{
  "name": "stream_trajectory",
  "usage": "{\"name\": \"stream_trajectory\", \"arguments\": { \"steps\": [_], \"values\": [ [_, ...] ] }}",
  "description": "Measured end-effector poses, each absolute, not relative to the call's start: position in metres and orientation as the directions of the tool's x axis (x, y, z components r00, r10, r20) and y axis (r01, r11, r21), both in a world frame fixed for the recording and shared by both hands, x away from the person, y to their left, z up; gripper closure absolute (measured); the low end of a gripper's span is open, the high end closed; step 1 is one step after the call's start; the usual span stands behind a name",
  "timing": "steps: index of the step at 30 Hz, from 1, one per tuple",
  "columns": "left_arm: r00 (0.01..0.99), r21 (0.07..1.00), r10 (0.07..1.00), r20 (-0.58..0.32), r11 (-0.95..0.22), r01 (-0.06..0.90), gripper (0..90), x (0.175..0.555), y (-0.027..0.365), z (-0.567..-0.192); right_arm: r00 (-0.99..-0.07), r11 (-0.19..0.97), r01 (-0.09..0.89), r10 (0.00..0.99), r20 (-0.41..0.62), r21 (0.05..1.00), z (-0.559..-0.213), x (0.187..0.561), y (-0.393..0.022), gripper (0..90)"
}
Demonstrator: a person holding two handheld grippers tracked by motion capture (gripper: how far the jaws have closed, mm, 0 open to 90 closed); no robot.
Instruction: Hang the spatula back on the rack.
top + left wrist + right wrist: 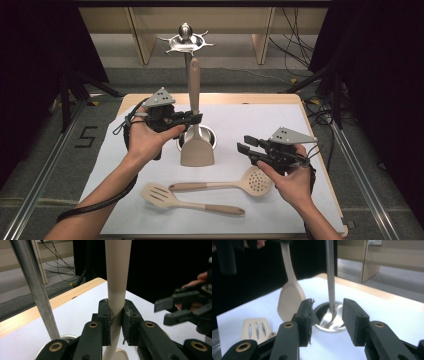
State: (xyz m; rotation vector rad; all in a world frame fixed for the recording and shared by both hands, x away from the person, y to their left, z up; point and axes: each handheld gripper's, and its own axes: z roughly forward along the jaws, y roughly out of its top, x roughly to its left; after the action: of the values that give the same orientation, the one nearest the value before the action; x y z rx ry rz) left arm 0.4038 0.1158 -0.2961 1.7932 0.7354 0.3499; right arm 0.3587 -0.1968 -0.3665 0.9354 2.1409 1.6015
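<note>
A beige spatula [196, 145] hangs upright with its blade down in front of the metal rack's base [212, 136]. My left gripper [194, 118] is shut on the spatula's handle [116, 282], both pads pressing it. The rack's pole [37, 292] rises beside it to a hooked crown [185, 42]. My right gripper [246, 144] hovers above the sheet right of the base, open, with nothing between its fingers [353, 320]; past them I see the pole [331, 277] and base [329, 320]. A skimmer [257, 180] and a slotted turner [160, 194] lie on the white sheet near the front.
The white sheet [250, 120] covers a wooden table [220, 98] edged by dark curtains. Cables trail on the floor behind at the right. A wooden frame stands beyond the table.
</note>
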Motion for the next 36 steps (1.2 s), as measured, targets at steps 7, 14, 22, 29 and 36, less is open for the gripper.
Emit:
{"name": "stream_trajectory", "arguments": {
  "steps": [7,14,22,29,36],
  "values": [
    [0.732,0.924,0.668,-0.134,-0.183,0.336,78.0,0.408,0.113,-0.290,-0.732,0.167,0.335,0.666,0.144,0.927,-0.379,0.357,-0.203,60.6],
    [0.723,0.924,0.678,-0.132,-0.179,0.337,78.0,0.410,0.112,-0.286,-0.727,0.158,0.328,0.672,0.142,0.931,-0.377,0.357,-0.204,60.5],
    [0.715,0.919,0.685,-0.140,-0.178,0.351,77.9,0.415,0.111,-0.289,-0.730,0.155,0.335,0.667,0.152,0.929,-0.378,0.358,-0.204,60.5],
    [0.699,0.913,0.698,-0.157,-0.167,0.372,78.0,0.418,0.114,-0.292,-0.727,0.155,0.327,0.672,0.143,0.932,-0.378,0.359,-0.206,60.5],
    [0.692,0.913,0.704,-0.158,-0.163,0.374,77.9,0.422,0.118,-0.293,-0.723,0.151,0.331,0.674,0.148,0.931,-0.378,0.359,-0.207,60.4]
  ]
}}
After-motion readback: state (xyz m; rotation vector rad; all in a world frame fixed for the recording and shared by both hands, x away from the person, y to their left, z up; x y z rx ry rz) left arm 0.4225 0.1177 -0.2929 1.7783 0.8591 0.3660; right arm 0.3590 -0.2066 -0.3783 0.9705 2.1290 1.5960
